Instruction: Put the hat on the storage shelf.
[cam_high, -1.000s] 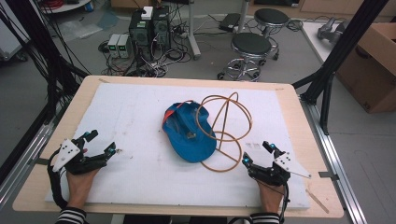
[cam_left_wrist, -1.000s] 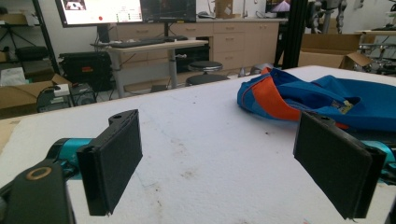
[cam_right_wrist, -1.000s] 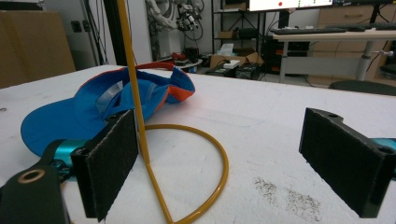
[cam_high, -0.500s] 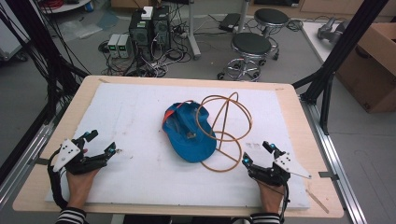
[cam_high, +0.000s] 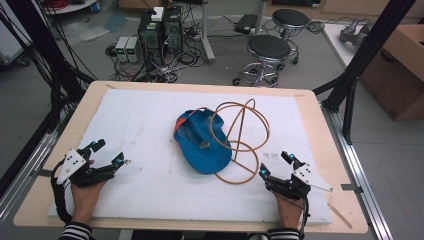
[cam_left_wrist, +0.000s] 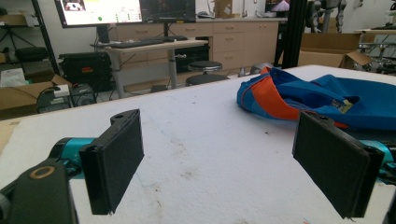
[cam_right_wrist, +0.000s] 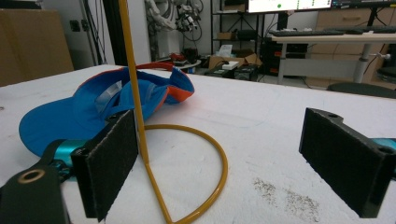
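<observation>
Two grippers rest near the table's (cam_high: 45, 165) front edge in the high view: left gripper (cam_high: 107, 154) at eight o'clock, right gripper (cam_high: 274, 165) at four, fingers spread wide, holding nothing. Between them lies a blue fabric cap (cam_high: 202, 142), brim toward five o'clock, against a tan wire stand (cam_high: 240, 135). Bare white mat surrounds both.

Left gripper view: open fingers (cam_left_wrist: 114, 158), cap (cam_left_wrist: 322, 95) at two o'clock.

Right gripper view: wire stand (cam_right_wrist: 140, 116) beside one finger.
</observation>
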